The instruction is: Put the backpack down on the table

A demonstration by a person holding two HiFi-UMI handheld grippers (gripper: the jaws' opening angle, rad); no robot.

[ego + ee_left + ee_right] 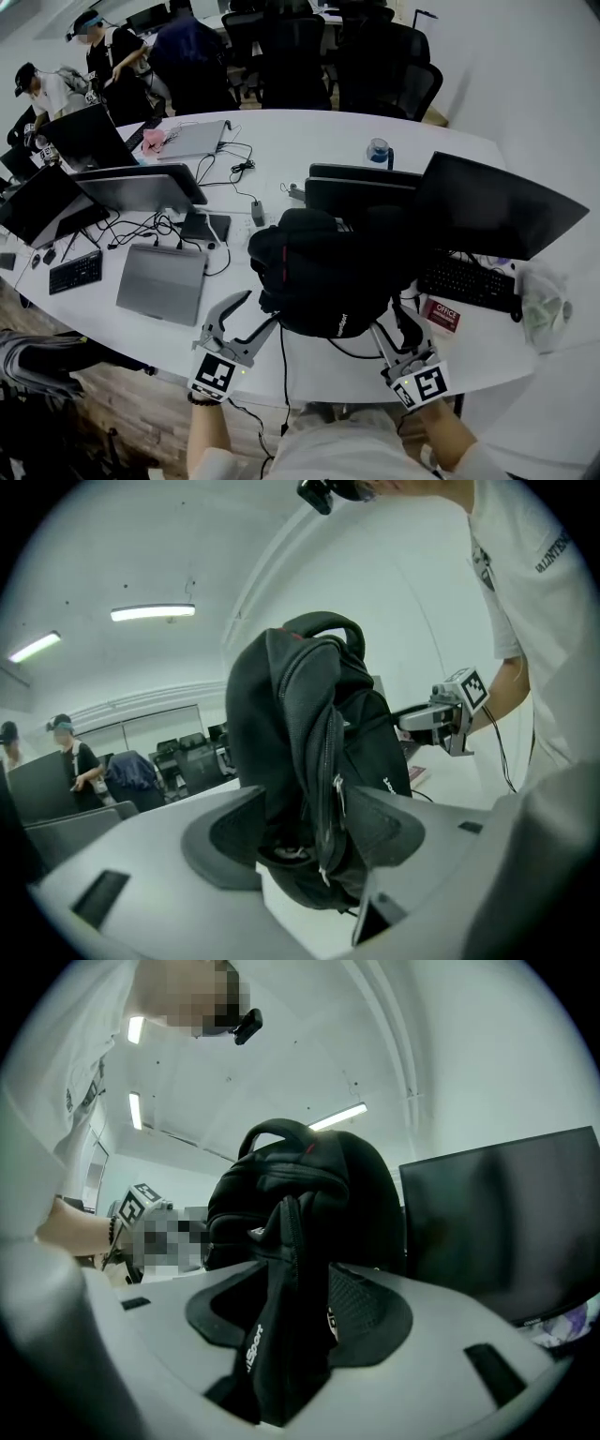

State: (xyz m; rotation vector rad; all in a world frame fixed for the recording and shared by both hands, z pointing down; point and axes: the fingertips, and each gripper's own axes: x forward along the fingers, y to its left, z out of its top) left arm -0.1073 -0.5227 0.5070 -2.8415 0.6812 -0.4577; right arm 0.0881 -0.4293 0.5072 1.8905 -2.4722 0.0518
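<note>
One backpack [323, 272] on one table [319, 370] | left claw [262, 308] spread | right claw [389, 323] spread

The head view is taken from above the near edge of the white curved table [309, 141] and is directed steeply down. The whole black fabric backpack [328, 272] is seen at some distance, with the left gripper [258, 311] and the right gripper [392, 323] at its sides. Each gripper view is set low and very near, along its own jaws, and the two are faced towards each other. The backpack is shared by all three views. The black flat monitor [497, 211] is shared by the head view and the right gripper view.
</note>
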